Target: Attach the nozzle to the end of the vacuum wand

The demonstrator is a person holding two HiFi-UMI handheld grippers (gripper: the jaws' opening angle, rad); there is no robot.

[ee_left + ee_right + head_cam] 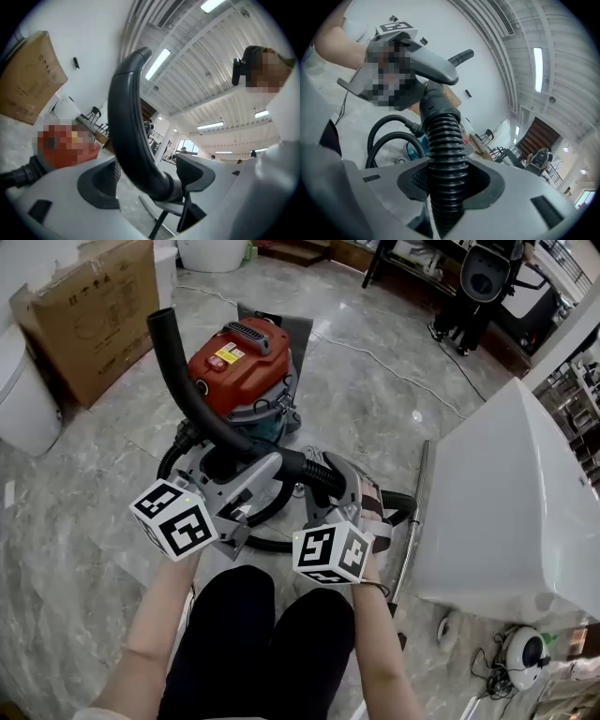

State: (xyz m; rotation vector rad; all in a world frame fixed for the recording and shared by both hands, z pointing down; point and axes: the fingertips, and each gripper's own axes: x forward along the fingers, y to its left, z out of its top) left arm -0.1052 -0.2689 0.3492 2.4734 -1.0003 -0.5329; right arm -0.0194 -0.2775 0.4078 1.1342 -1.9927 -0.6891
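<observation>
Step in hand: positioning the hose end. The right gripper (pixel 447 180) clamps the ribbed hose (pixel 444 140). The left gripper (pixel 147 180) stands wide open around the curved handle tube (pixel 123 117), gripping nothing. The metal wand (pixel 413 512) lies right of the right gripper; no nozzle is identifiable. Next move: probably fetch the wand.

Hose (pixel 183 381) partly hidden under right tool (pixel 326 482); cardboard box (pixel 94 310) cut at top.

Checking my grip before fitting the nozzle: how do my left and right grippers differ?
The left gripper has open jaws; the right gripper is clamped. The left gripper straddles the smooth curved tube, the right gripper the ribbed hose. Both are on the same black hose.
</observation>
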